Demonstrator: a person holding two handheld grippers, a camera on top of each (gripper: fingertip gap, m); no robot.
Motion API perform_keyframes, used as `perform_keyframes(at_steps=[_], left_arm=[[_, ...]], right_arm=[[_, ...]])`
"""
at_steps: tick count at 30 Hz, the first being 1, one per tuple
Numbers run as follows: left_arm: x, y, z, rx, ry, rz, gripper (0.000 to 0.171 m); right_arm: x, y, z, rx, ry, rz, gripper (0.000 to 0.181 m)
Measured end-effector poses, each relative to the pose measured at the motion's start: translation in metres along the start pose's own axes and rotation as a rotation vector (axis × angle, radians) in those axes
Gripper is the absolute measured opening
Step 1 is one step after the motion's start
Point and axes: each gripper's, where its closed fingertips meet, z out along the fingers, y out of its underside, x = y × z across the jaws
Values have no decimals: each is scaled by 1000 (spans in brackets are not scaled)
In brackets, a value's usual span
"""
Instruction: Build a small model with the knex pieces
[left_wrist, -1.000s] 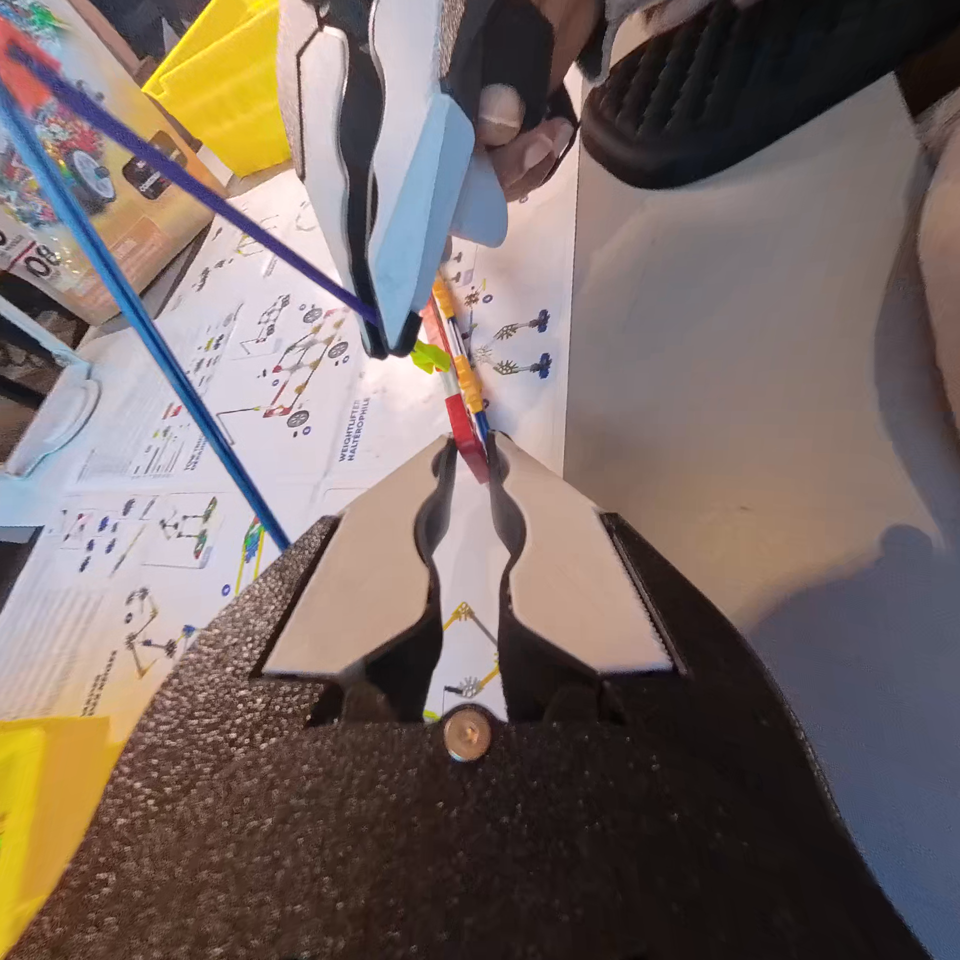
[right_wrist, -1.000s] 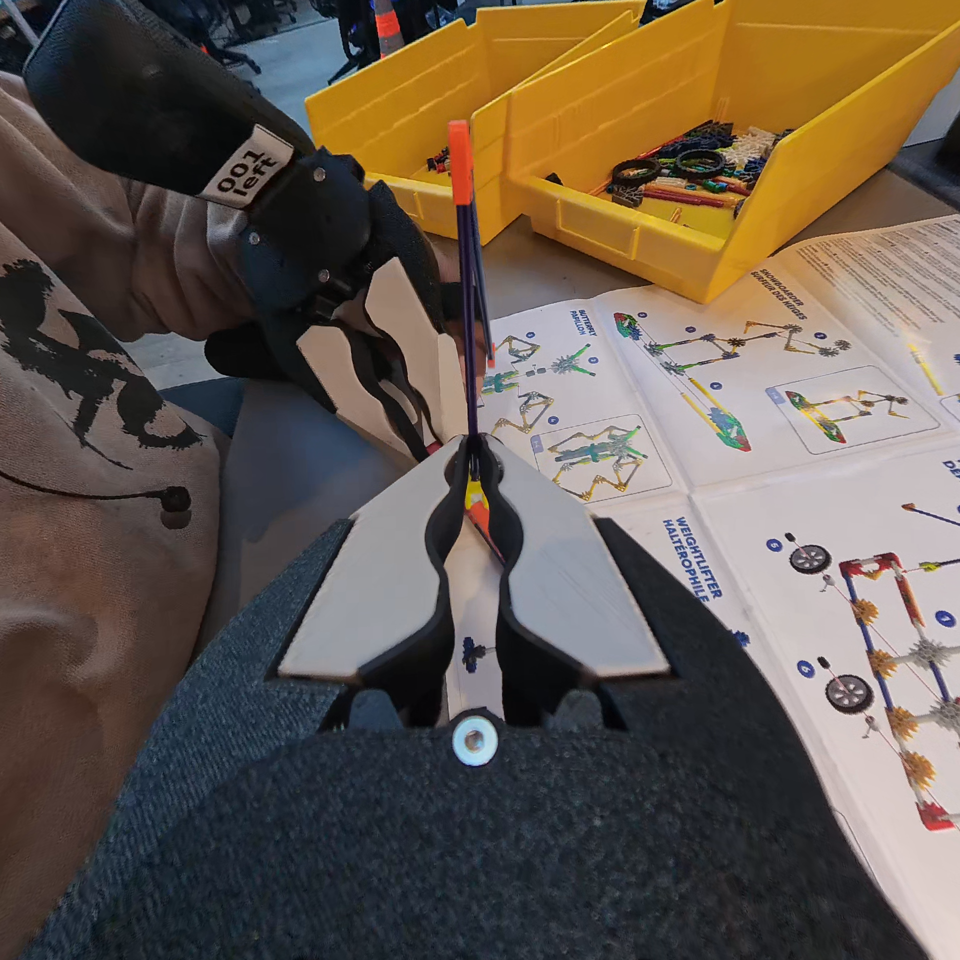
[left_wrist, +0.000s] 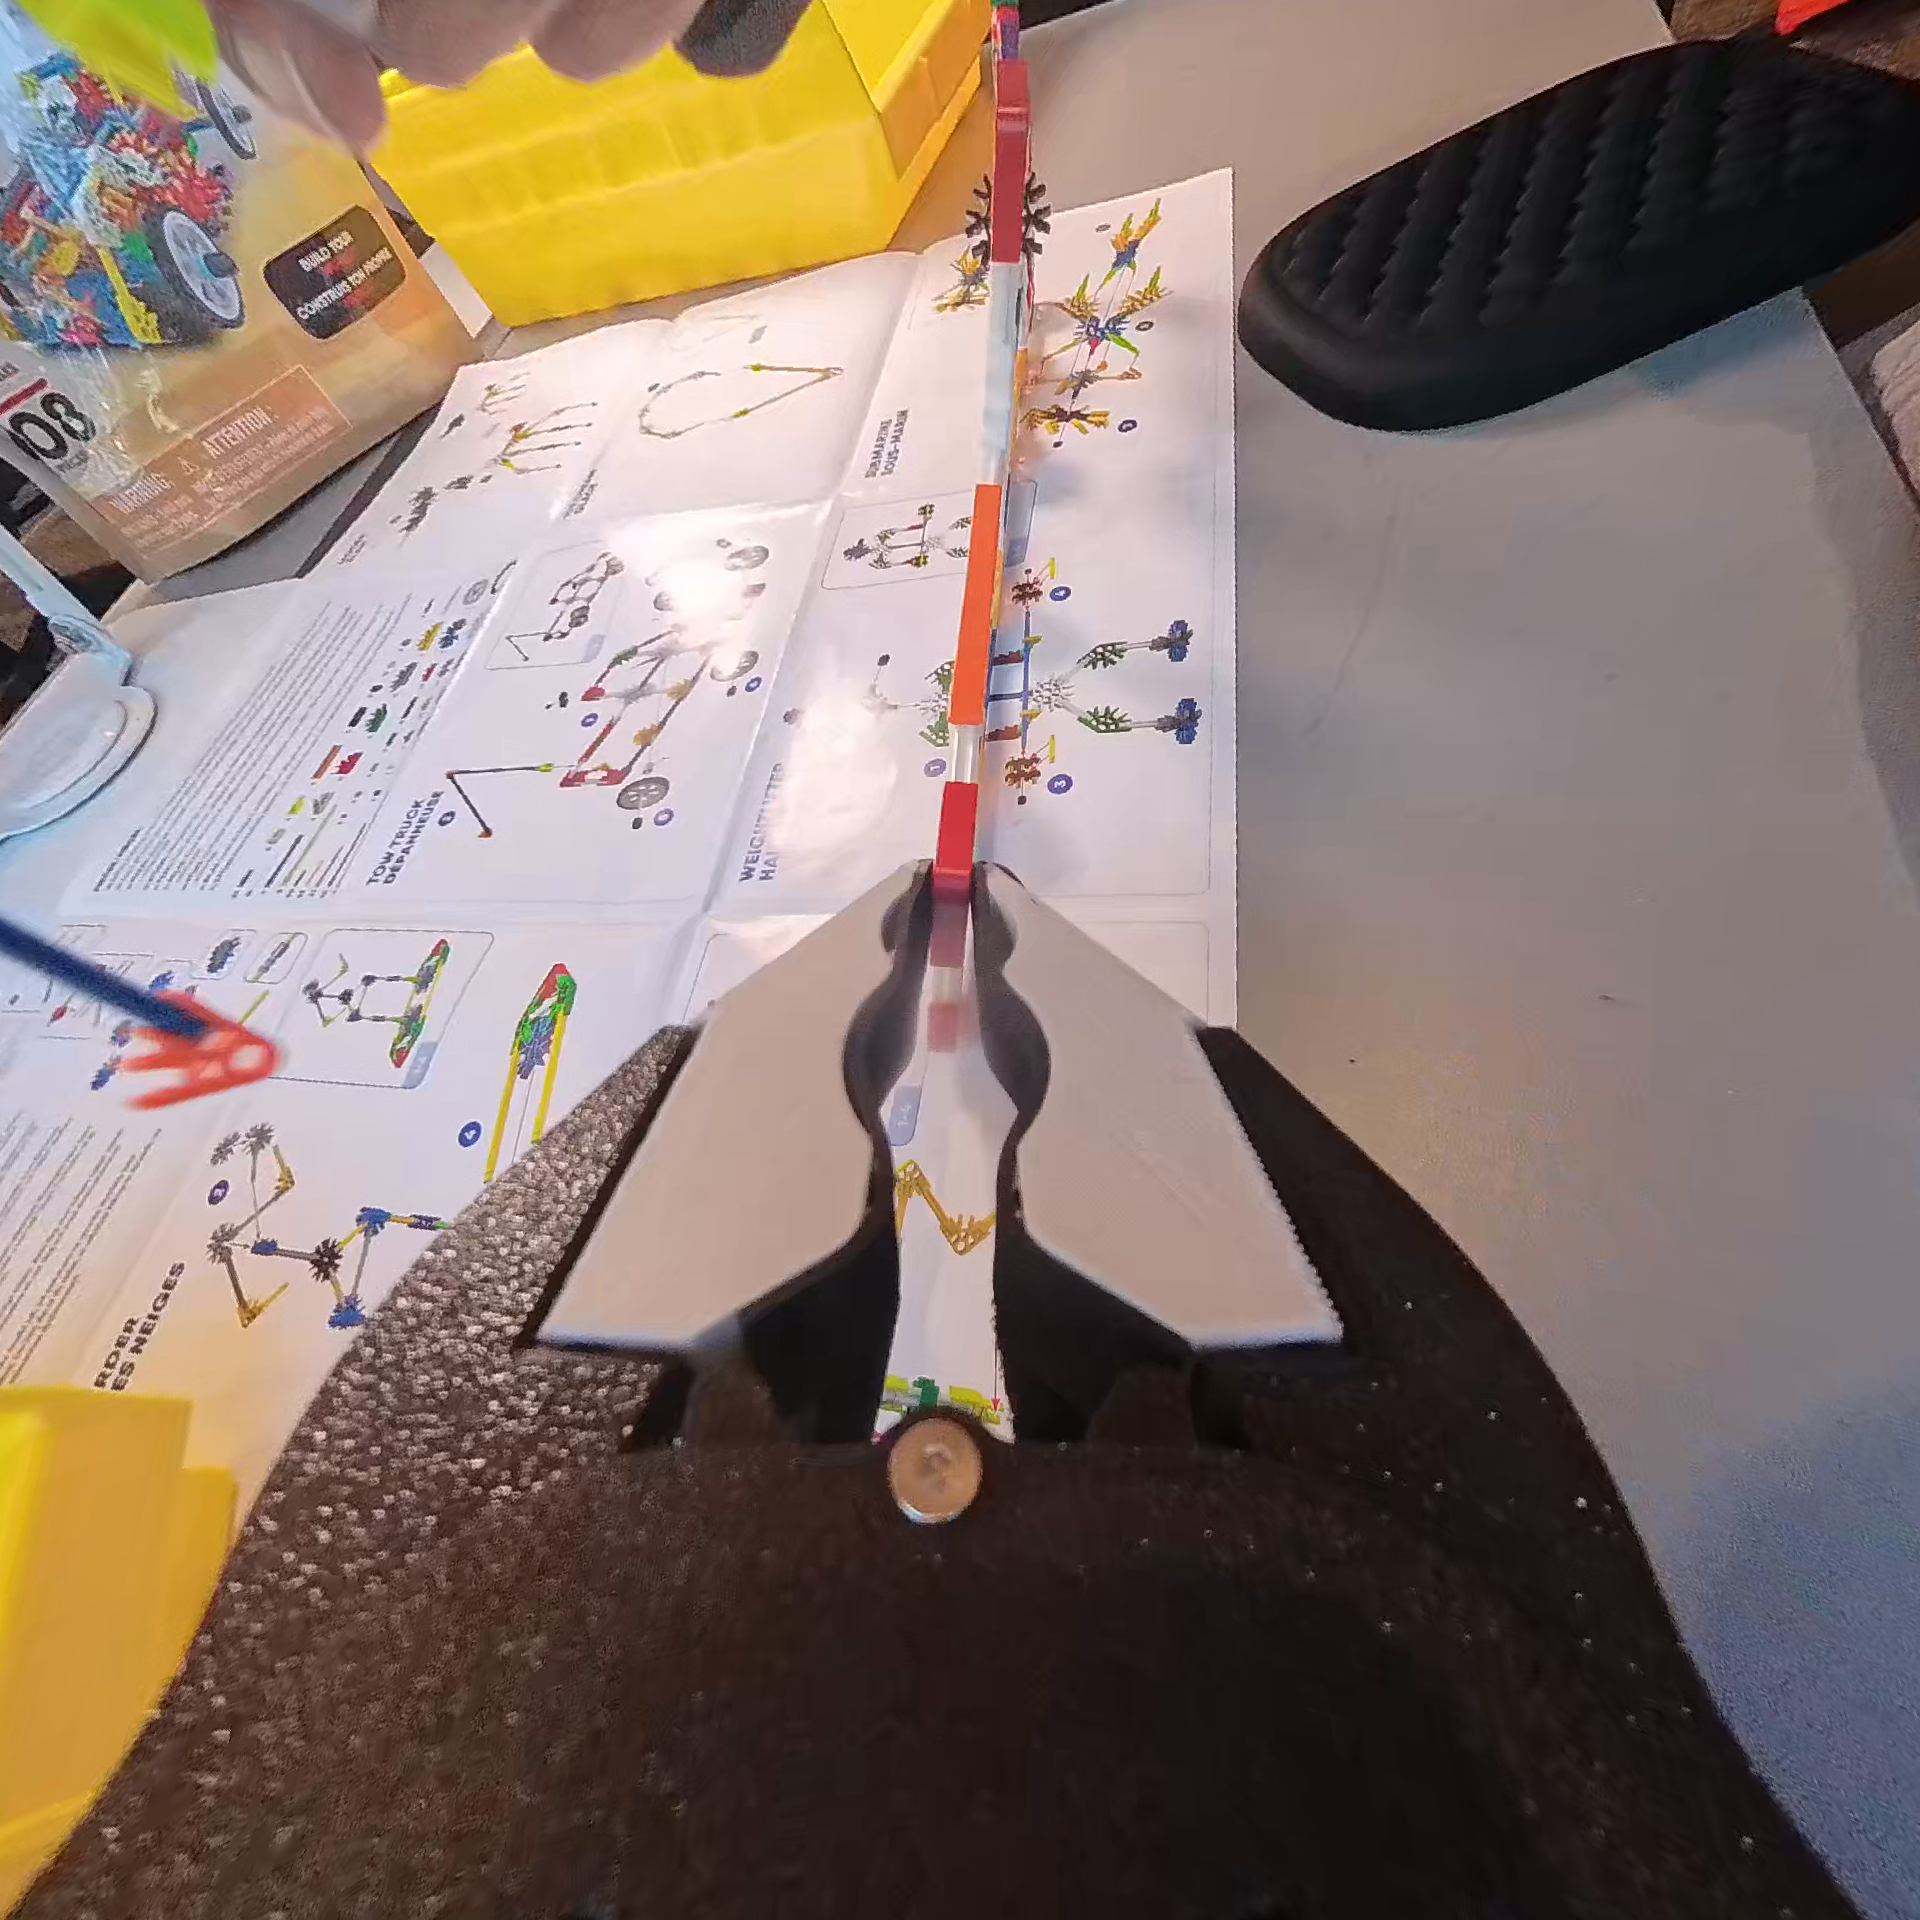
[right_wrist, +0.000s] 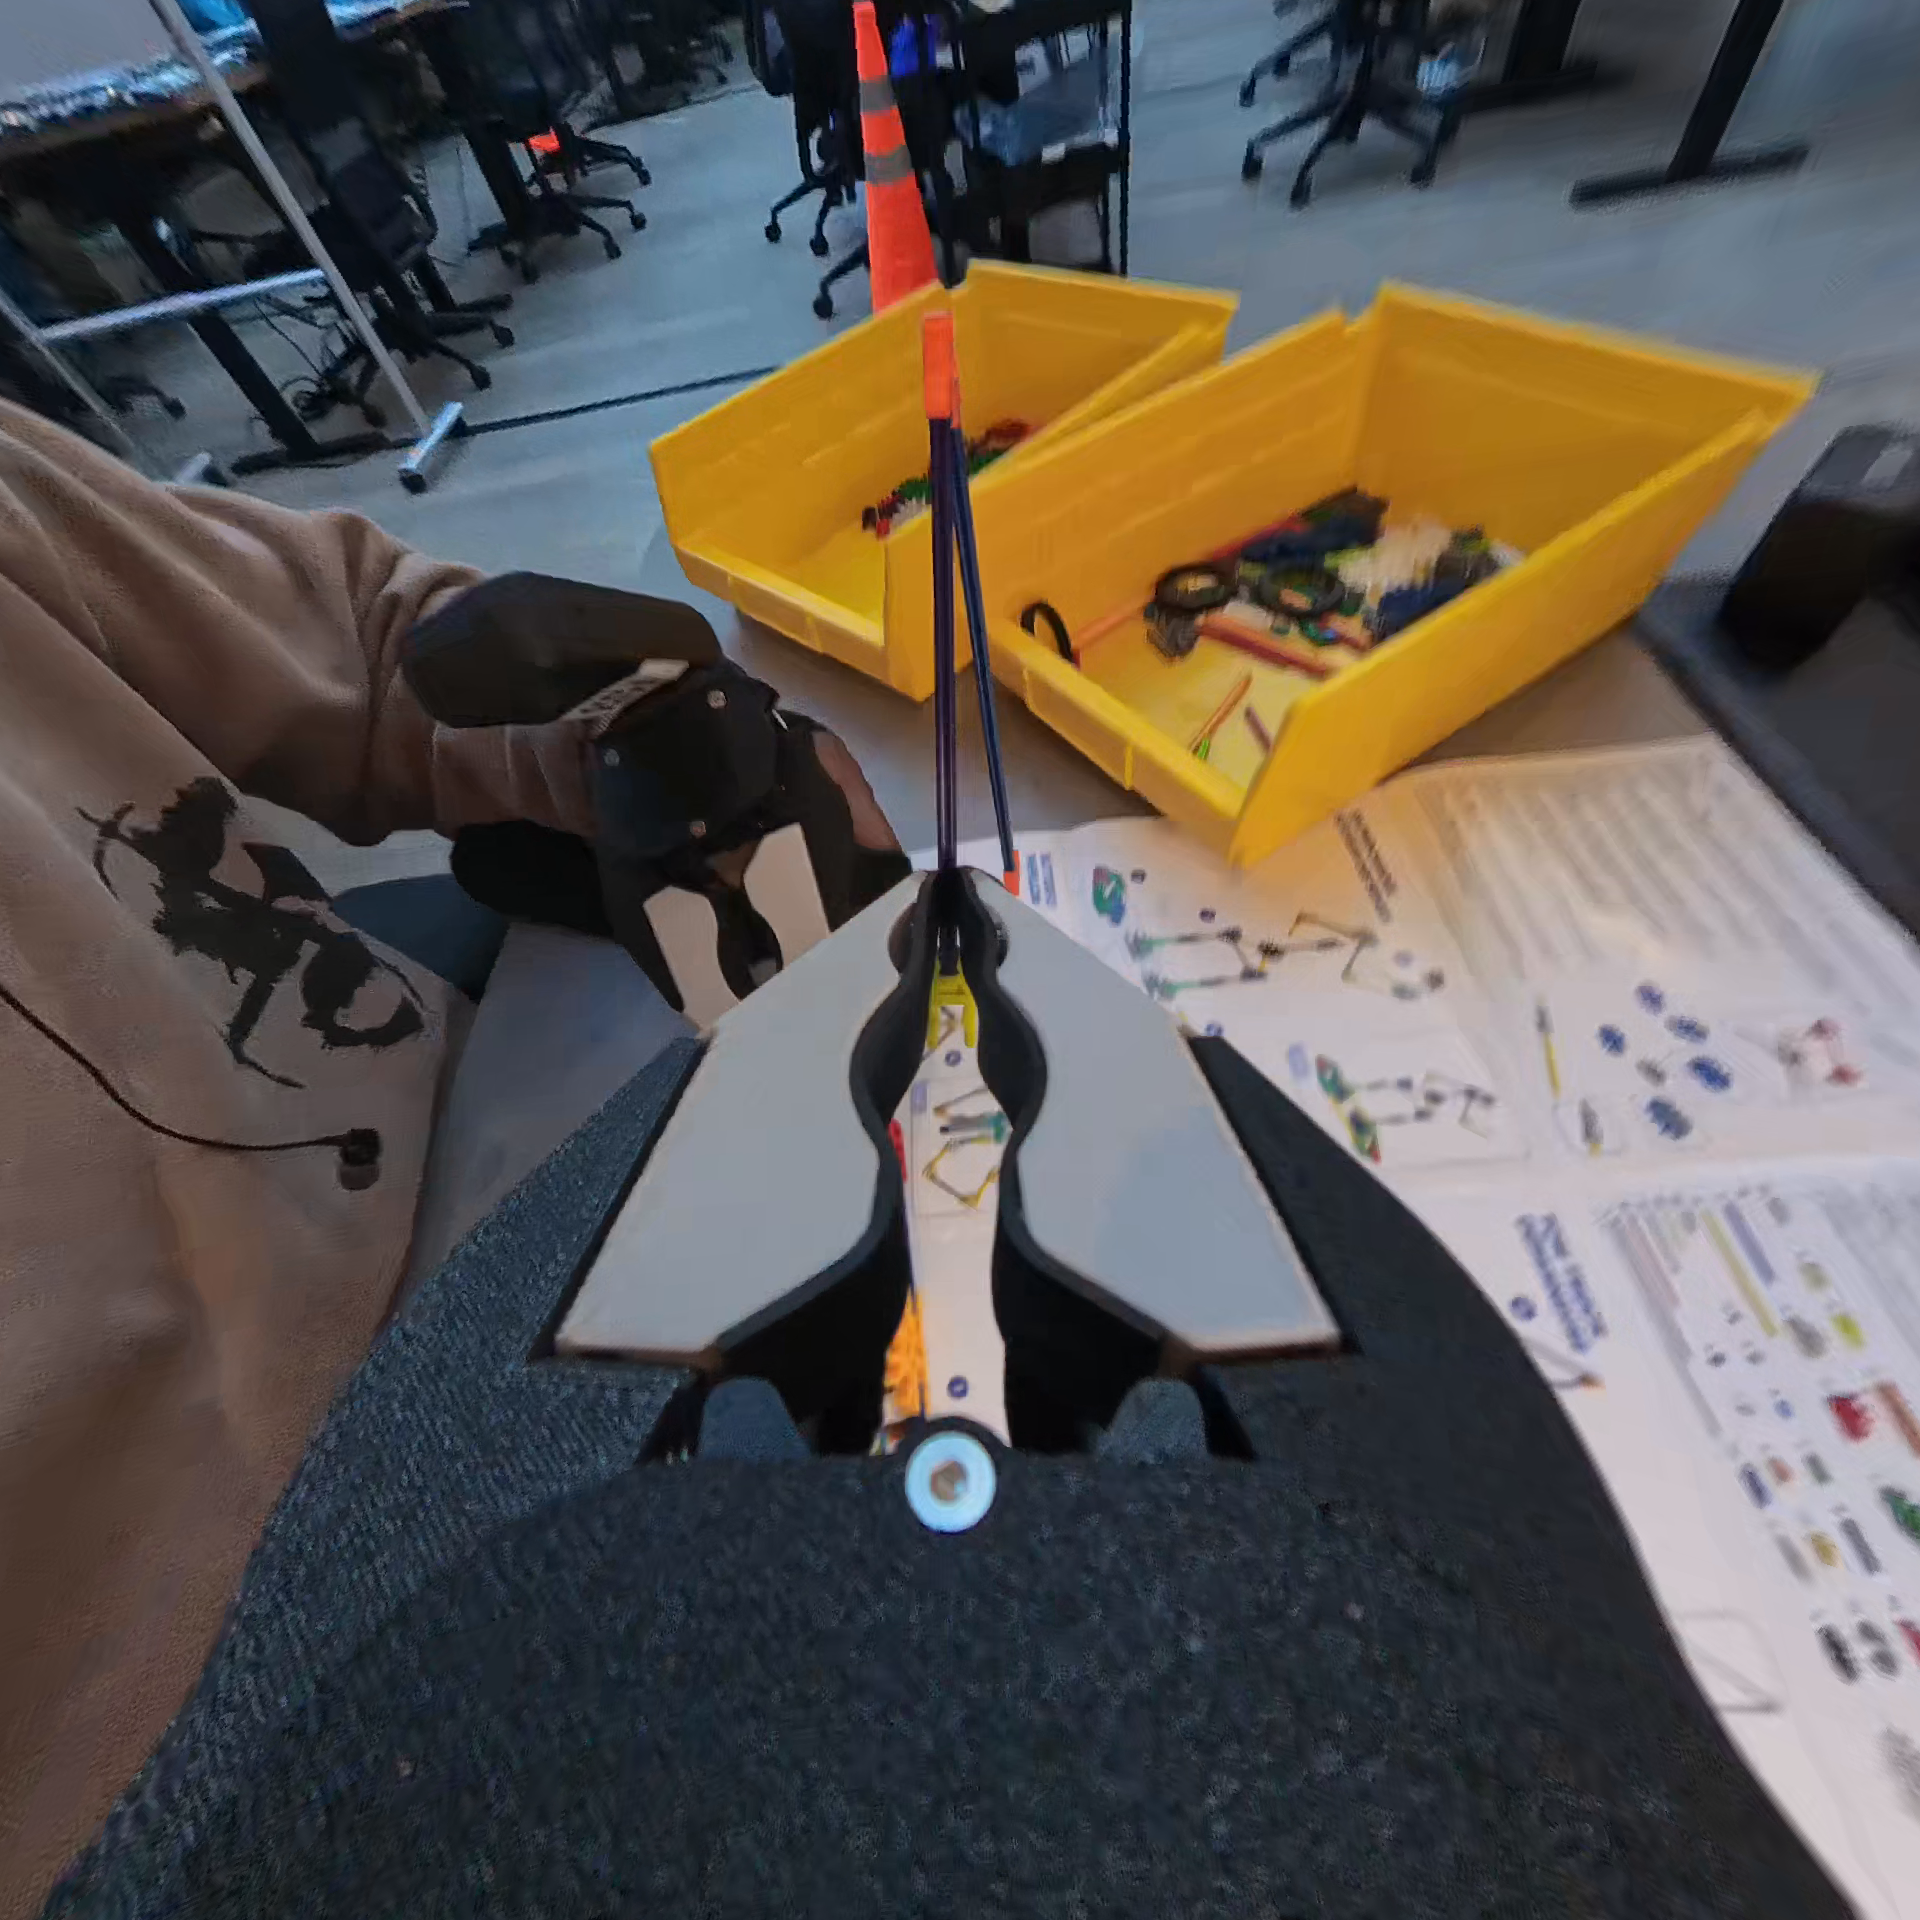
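Clamped in the left tool (left_wrist: 951, 883): a long straight rod assembly (left_wrist: 977, 623) of red, orange and white segments, held by its red near end and reaching away over the instruction sheet (left_wrist: 644, 665) toward a yellow bin (left_wrist: 665, 156). Jaws pressed together on that red end. Off to the left, blurred, a red-orange connector (left_wrist: 197, 1060) on the tip of a dark blue rod, above the sheet. Beyond the sheet, a printed cardboard box (left_wrist: 208, 343) at upper left and a black padded armrest (left_wrist: 1579, 239) at upper right, over the grey worktop (left_wrist: 1558, 935).

Pinched in the right tool (right_wrist: 948, 883): two thin dark blue rods (right_wrist: 945, 644) rising in a narrow V, capped by an orange connector (right_wrist: 937, 364), with a yellow connector (right_wrist: 949, 1003) sitting just behind the closed tips. Just left of and below those tips, the left tool (right_wrist: 727, 914) on a tan sleeve (right_wrist: 260, 665). Past the rods, two yellow bins (right_wrist: 1455, 416) side by side holding loose coloured parts; farther back, an orange traffic cone (right_wrist: 894, 187) and office chairs.
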Motion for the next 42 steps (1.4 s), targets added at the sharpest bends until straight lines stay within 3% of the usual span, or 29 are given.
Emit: perform_keyframes(at_steps=[2, 5, 9, 13, 16, 17, 19, 23, 26, 30, 34, 37, 42], left_arm=[[-1, 0, 0, -1, 10, -22, 5], [-5, 1, 1, -6, 31, -87, 5], [-7, 1, 0, 3, 40, -120, 4], [-10, 1, -2, 13, 45, -156, 5], [-12, 1, -1, 10, 44, -171, 6], [-12, 1, -1, 9, 45, -175, 6], [-13, 2, -1, 7, 42, -174, 5], [-15, 3, -1, 1, 45, -190, 4], [-19, 6, -1, -11, 75, -244, 5], [-27, 10, -2, -35, 172, -402, 5], [-46, 20, 1, -125, 162, -398, 12], [-58, 33, 9, -192, 163, -432, 14], [-64, 51, 20, -266, 176, -418, 13]], right_arm=[[26, 27, 5, -78, -21, 227, 1], [64, 57, 15, -65, -23, 508, 1], [111, 89, 30, -78, 55, 683, 3], [148, 104, 28, -131, 193, 705, 2], [167, 118, 19, -188, 290, 697, 34], [170, 115, 15, -181, 299, 666, 45], [173, 88, -2, -98, 315, 545, 47], [130, 19, -48, 69, 193, 285, 45], [82, 19, -76, -33, 144, 99, 50], [36, 60, -103, -258, 200, -142, 56], [18, 103, -113, -372, 324, -257, 65], [18, 137, -115, -437, 416, -297, 65], [6, 200, -105, -546, 358, -221, 61]])
